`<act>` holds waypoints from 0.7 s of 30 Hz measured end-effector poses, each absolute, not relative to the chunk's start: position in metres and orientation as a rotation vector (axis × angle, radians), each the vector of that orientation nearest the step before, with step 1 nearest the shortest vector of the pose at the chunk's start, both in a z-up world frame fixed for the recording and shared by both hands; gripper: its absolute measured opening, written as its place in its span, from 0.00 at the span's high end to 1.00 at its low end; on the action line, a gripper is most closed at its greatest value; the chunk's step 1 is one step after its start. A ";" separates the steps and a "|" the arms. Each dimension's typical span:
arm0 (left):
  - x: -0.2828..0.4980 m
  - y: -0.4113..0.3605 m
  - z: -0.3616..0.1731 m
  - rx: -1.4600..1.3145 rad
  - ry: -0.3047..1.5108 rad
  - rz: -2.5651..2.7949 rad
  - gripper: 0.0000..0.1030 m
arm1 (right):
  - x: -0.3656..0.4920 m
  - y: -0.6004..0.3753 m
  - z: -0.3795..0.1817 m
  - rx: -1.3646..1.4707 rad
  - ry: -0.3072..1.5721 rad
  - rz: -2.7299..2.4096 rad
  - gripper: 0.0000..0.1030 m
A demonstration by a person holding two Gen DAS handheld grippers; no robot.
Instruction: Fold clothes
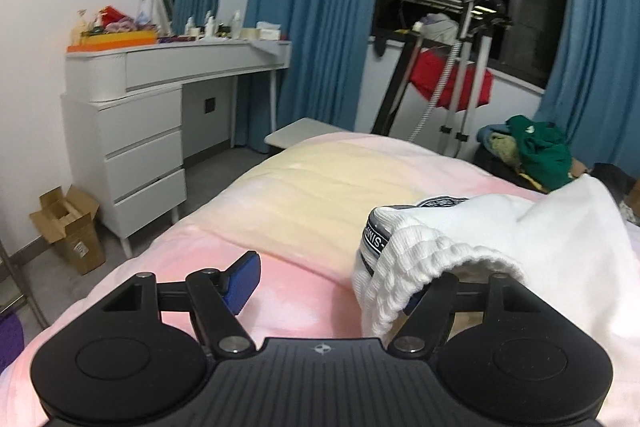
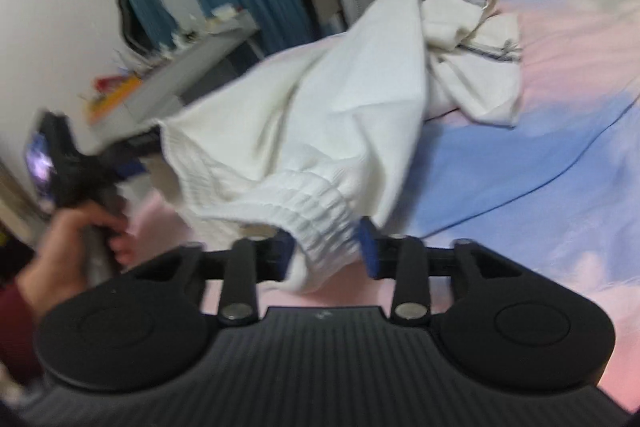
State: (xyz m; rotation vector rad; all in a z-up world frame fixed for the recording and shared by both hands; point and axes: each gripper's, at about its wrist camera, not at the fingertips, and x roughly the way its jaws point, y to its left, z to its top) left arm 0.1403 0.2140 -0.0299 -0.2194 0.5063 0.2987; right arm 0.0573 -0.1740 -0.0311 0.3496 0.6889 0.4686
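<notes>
A white knit garment (image 1: 500, 239) with a ribbed elastic waistband lies bunched on the bed's pink blanket (image 1: 304, 299). In the left wrist view my left gripper (image 1: 328, 287) stands open. Its left blue pad (image 1: 242, 283) is bare, and the waistband drapes over its right finger, hiding that pad. In the right wrist view the same garment (image 2: 300, 115) stretches leftward to the blurred left gripper (image 2: 136, 155), held by a hand (image 2: 72, 227). My right gripper (image 2: 326, 251) is open, with the waistband lying loose between its blue pads (image 2: 368, 247). A second white garment (image 2: 472, 67) with dark stripes lies crumpled farther back.
A white dressing table (image 1: 160, 75) with a mirror and bottles stands at the left wall, with a cardboard box (image 1: 68, 227) on the floor beside it. Beyond the bed's end are a rack with red cloth (image 1: 452, 79), a green clothes pile (image 1: 540, 151) and blue curtains (image 1: 312, 7).
</notes>
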 end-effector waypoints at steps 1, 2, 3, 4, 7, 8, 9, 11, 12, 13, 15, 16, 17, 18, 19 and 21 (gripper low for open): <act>0.142 0.218 -0.032 -0.235 0.515 0.305 0.34 | 0.055 -0.172 -0.029 0.350 0.685 0.519 0.34; 0.142 0.223 -0.034 -0.259 0.524 0.303 0.34 | 0.053 -0.169 -0.027 0.352 0.679 0.570 0.31; 0.141 0.226 -0.036 -0.276 0.534 0.302 0.34 | 0.051 -0.168 -0.024 0.362 0.669 0.615 0.29; 0.138 0.228 -0.037 -0.281 0.535 0.308 0.34 | 0.049 -0.168 -0.021 0.383 0.657 0.649 0.30; 0.130 0.233 -0.038 -0.279 0.537 0.315 0.33 | 0.048 -0.179 -0.015 0.479 0.623 0.681 0.30; 0.127 0.231 -0.038 -0.275 0.538 0.315 0.34 | 0.051 -0.188 -0.017 0.532 0.619 0.649 0.30; 0.125 0.230 -0.038 -0.272 0.540 0.316 0.34 | 0.054 -0.198 -0.020 0.591 0.617 0.605 0.30; 0.121 0.229 -0.038 -0.269 0.546 0.317 0.34 | 0.066 -0.219 -0.033 0.712 0.639 0.485 0.29; 0.119 0.227 -0.039 -0.282 0.553 0.315 0.33 | 0.072 -0.228 -0.042 0.767 0.667 0.426 0.29; 0.117 0.226 -0.039 -0.297 0.562 0.312 0.33 | 0.078 -0.233 -0.053 0.810 0.706 0.389 0.29; 0.118 0.225 -0.040 -0.321 0.577 0.309 0.33 | 0.089 -0.238 -0.073 0.877 0.782 0.347 0.29; 0.117 0.223 -0.040 -0.328 0.584 0.309 0.32 | 0.092 -0.237 -0.079 0.897 0.801 0.342 0.29; 0.116 0.222 -0.040 -0.336 0.592 0.308 0.31 | 0.096 -0.235 -0.084 0.915 0.816 0.340 0.29; 0.113 0.224 -0.040 -0.360 0.606 0.300 0.30 | 0.100 -0.232 -0.088 0.928 0.831 0.348 0.29; 0.108 0.226 -0.040 -0.386 0.621 0.291 0.27 | 0.104 -0.227 -0.091 0.938 0.845 0.368 0.29; 0.098 0.232 -0.042 -0.462 0.654 0.260 0.22 | 0.110 -0.216 -0.095 0.936 0.871 0.412 0.29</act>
